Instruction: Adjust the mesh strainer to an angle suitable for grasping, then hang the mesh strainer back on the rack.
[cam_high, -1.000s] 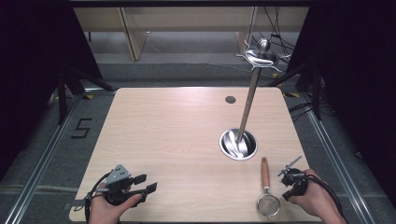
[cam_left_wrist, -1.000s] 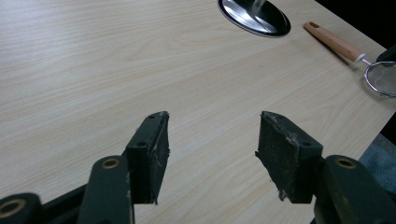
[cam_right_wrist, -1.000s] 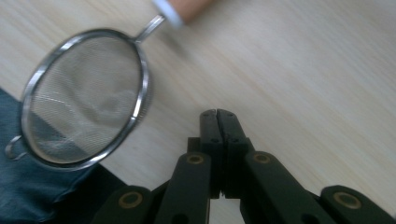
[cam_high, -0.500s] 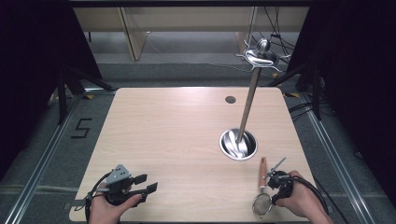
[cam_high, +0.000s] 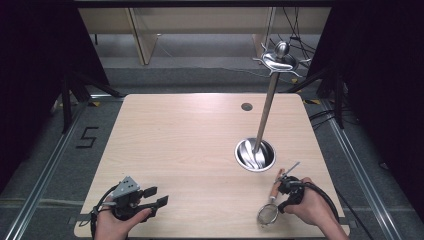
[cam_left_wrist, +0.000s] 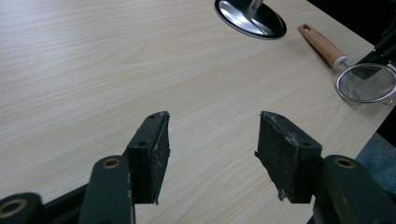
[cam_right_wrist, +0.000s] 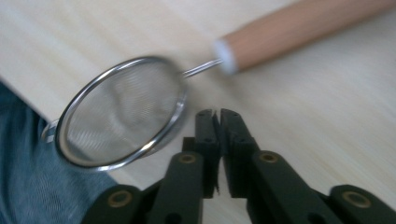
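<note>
Strainer (cam_right_wrist: 123, 112) may slide off table edge, because right gripper (cam_right_wrist: 217, 116), jaws just opening from nearly closed and empty, sits beside its rim; left gripper (cam_left_wrist: 212, 140) is wide, empty.

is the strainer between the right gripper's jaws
No, the right gripper has its jaws nearly together with nothing between them, and the strainer lies beside them.

Pale wooden table (cam_high: 190, 145) on grey floor (cam_high: 45, 150), black curtains (cam_high: 30, 60) beside

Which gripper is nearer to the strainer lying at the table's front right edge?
Right. The right gripper sits just beside the strainer, its jaws nearly together with nothing between them. The left gripper is far across the table at the front left, jaws open.
</note>
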